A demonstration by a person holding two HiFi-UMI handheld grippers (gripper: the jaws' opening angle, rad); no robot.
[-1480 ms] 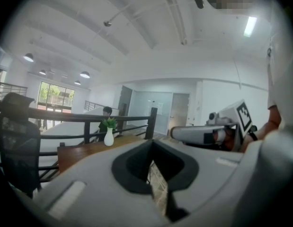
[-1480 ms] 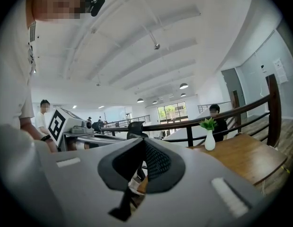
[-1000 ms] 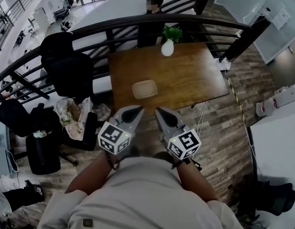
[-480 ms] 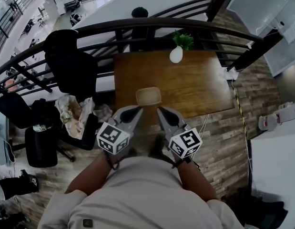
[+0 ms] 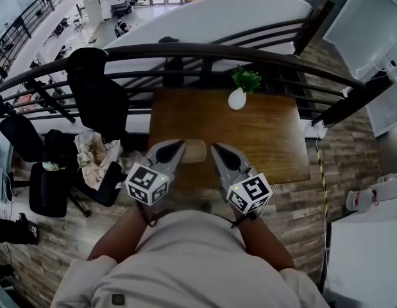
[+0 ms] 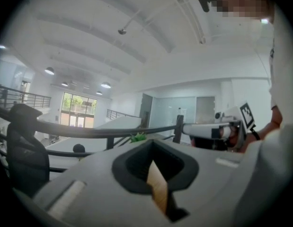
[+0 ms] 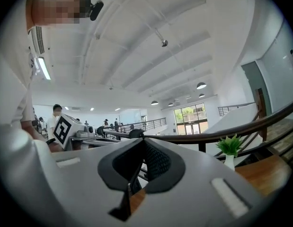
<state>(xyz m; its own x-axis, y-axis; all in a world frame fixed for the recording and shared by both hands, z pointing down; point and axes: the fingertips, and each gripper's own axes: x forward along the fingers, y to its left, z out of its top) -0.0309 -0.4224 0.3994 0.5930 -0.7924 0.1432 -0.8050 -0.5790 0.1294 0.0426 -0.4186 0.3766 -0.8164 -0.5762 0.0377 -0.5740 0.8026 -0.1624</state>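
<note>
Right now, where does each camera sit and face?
Head view: on the person's head, looking steeply down on the table; shows the arms, left gripper and right gripper.
Left gripper view: on the left gripper, looking forward along shut jaws toward the railing; shows the right arm.
Right gripper view: on the right gripper, forward, toward the plant; shows the left arm.
Shared: both gripper views see the railing; each shows the other gripper.

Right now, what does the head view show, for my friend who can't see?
The left gripper and right gripper point at a beige tray on a wooden table. A white vase of green leaves stands at the far edge, by a black railing.
</note>
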